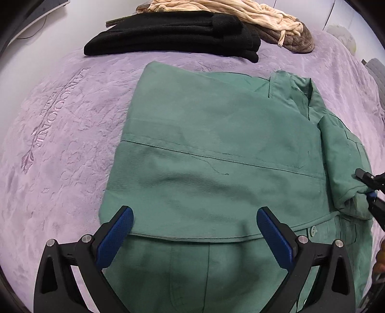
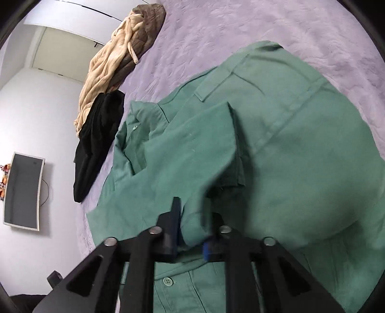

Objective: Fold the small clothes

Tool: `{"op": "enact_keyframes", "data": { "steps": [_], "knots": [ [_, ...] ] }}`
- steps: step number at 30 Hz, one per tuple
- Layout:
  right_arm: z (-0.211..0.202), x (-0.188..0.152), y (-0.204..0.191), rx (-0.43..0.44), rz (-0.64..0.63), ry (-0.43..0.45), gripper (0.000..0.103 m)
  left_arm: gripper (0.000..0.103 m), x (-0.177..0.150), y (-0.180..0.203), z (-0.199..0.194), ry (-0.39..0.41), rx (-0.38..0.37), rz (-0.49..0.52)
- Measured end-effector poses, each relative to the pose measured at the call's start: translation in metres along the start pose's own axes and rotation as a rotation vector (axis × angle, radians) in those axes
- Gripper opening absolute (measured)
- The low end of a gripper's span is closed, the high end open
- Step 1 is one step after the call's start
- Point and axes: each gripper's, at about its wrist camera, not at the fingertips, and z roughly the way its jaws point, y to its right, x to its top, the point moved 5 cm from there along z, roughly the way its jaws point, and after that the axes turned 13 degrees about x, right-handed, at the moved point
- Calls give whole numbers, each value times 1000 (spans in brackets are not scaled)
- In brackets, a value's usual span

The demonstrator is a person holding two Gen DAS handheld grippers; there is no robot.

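A green button shirt (image 1: 216,144) lies on the purple blanket (image 1: 60,120) with its left side folded over flat. My left gripper (image 1: 195,210) hovers open over the shirt's near part, nothing between its blue pads (image 1: 115,238). At the right edge of the left wrist view my right gripper (image 1: 368,185) pinches the folded-in sleeve. In the right wrist view the same shirt (image 2: 300,156) fills the frame, and a bunch of its sleeve cloth (image 2: 192,168) sits between the narrow fingers of the right gripper (image 2: 196,211), lifted off the shirt body.
A folded black garment (image 1: 173,33) lies at the far side of the blanket, with a heap of beige and brown clothes (image 1: 240,14) behind it. Bare blanket stretches left of the shirt. A monitor (image 2: 22,190) hangs on the white wall beyond.
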Motion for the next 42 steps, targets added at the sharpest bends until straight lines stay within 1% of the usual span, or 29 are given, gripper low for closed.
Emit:
{"op": "enact_keyframes", "data": {
  "steps": [2,3,5,7,9,11,12,13,14,16,17,19,20,22,23,25,27,29,31,32,33,34,35,37,38,39,40,41,42],
  "knots": [
    [11,-6,-41,-17,-159,-23,14,103,1,-11,-4,12,-5,-16],
    [22,-14,-74,-27,-297,-60,14,103,2,-18,-6,18,-7,-28],
    [44,-39,-110,-38,-476,-152,14,103,4,-31,-6,23,-1,-53],
    [69,-74,-132,-63,-615,-245,15,103,5,-42,-3,14,15,-70],
    [93,-111,-136,-132,-736,-348,19,103,5,-52,0,7,24,-95],
    [105,-135,-130,-173,-794,-426,27,103,4,-59,1,5,22,-108],
    [104,-150,-125,-181,-810,-474,44,103,4,-60,2,2,18,-110],
    [102,-155,-122,-166,-806,-495,57,103,3,-58,3,-4,8,-108],
    [97,-159,-120,-140,-795,-503,60,103,3,-55,4,-8,-8,-104],
    [79,-157,-115,-105,-754,-487,62,103,4,-44,4,-15,-53,-88],
    [68,-150,-107,-94,-703,-481,63,103,5,-37,4,-21,-80,-78],
    [48,-133,-86,-84,-580,-451,64,103,6,-18,5,-44,-136,-57],
    [34,-120,-68,-82,-494,-425,64,103,7,-5,5,-57,-172,-42],
    [4,-99,-36,-66,-329,-360,65,103,8,21,7,-88,-244,-3],
    [-11,-84,-15,-56,-227,-312,65,103,7,35,9,-106,-270,17],
    [-42,-64,24,-48,-71,-223,68,103,5,60,14,-131,-290,54],
    [-69,-45,60,-33,64,-134,68,103,5,81,17,-132,-274,88],
    [-87,-31,83,28,163,-58,68,103,7,96,16,-132,-279,106],
    [-96,-16,101,78,242,7,69,103,9,105,15,-135,-290,101],
    [-99,-8,108,104,274,38,69,94,11,110,12,-136,-313,96],
    [-95,-4,111,125,300,61,69,70,13,111,12,-132,-312,96],
    [-96,1,115,148,324,78,69,56,14,112,12,-130,-282,110],
    [-96,8,119,169,350,93,69,27,15,112,12,-128,-263,131],
    [-99,14,118,187,358,100,68,25,21,106,10,-142,-314,111],
    [-99,18,112,188,341,110,61,25,25,99,5,-126,-340,92],
    [-103,16,102,184,302,126,23,25,29,93,0,-98,-346,87],
    [-105,17,97,177,281,123,8,25,32,89,-3,-78,-340,88],
    [-108,18,96,165,265,116,8,19,34,84,-4,-63,-332,94],
    [-102,17,92,153,251,107,8,18,34,81,-2,-68,-334,98]
  ]
}}
